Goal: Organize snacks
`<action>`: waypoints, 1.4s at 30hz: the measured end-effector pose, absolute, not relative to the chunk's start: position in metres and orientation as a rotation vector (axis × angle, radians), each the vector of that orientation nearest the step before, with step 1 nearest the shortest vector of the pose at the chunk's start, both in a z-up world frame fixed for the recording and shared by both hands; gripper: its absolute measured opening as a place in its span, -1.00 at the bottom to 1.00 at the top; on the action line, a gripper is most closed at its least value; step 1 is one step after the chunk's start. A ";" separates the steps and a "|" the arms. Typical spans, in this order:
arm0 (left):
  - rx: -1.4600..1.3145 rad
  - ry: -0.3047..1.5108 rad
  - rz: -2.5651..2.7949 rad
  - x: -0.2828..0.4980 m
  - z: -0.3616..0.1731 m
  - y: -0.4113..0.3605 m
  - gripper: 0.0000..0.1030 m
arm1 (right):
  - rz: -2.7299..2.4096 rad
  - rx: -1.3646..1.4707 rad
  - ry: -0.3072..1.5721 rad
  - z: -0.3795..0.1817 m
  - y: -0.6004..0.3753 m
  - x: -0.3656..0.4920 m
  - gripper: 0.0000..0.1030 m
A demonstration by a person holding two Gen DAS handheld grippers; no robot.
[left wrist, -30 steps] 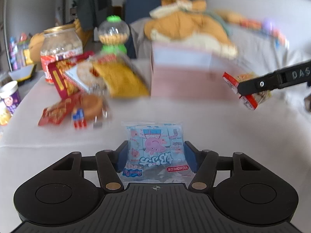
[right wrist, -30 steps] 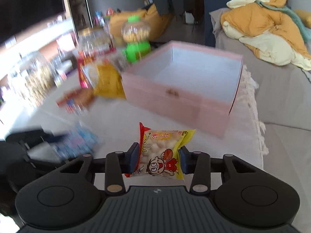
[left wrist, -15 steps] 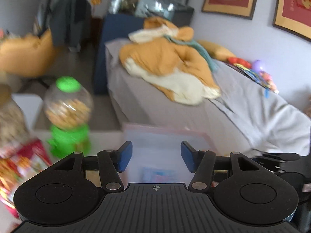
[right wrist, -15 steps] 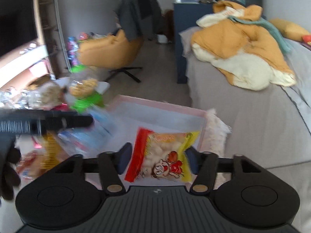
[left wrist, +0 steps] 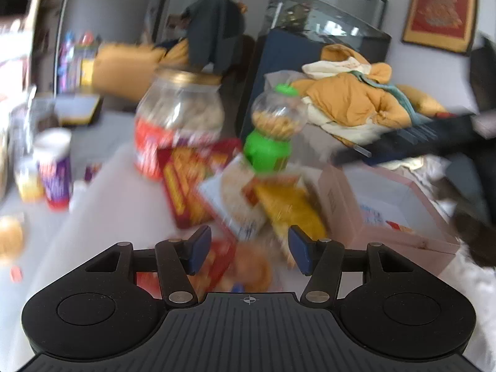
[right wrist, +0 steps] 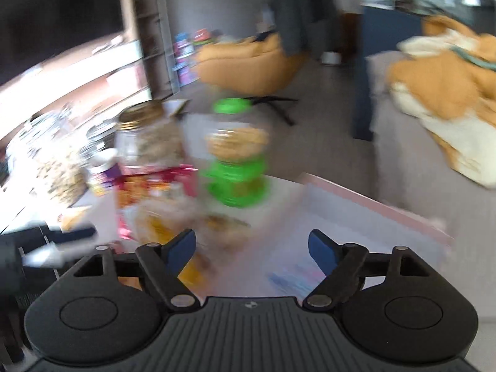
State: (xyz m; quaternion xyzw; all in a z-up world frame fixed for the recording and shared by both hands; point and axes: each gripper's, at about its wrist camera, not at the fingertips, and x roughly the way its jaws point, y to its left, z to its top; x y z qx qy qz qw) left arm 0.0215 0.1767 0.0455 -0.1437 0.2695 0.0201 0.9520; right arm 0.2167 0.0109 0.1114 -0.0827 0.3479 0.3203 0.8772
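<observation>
Over the snack pile [left wrist: 248, 204], the left gripper [left wrist: 249, 249] is hanging open and empty. Beside it, the right gripper [right wrist: 252, 249] is widening its jaws with nothing between them, above the pink box [left wrist: 403, 229] holding two packets [left wrist: 381, 217].

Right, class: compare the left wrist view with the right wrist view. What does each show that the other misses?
Left wrist only: the red framed picture on the wall and the inside of the pink box, with packets in it. Right wrist only: the dark screen above the shelves. Both show the green-based candy dispenser, the big gold-lidded jar and the orange bedding.
</observation>
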 end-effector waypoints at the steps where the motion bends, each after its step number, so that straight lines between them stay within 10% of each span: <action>1: -0.308 0.555 0.037 0.018 0.041 0.179 0.17 | 0.668 -0.179 0.753 0.110 0.029 0.223 0.56; 21: -0.377 0.529 0.023 -0.026 0.024 0.196 0.12 | 0.680 0.041 1.244 0.029 0.121 0.251 -0.09; 34: -0.391 0.422 0.157 -0.052 0.054 0.199 0.12 | 0.732 -0.167 1.003 0.081 0.070 0.199 0.14; 38: -0.358 0.421 0.125 -0.047 0.062 0.184 0.12 | 0.708 -0.179 1.067 0.057 0.053 0.187 -0.30; 42: -0.322 0.488 0.086 -0.042 0.059 0.168 0.12 | 0.721 -0.216 1.026 0.050 0.039 0.162 -0.30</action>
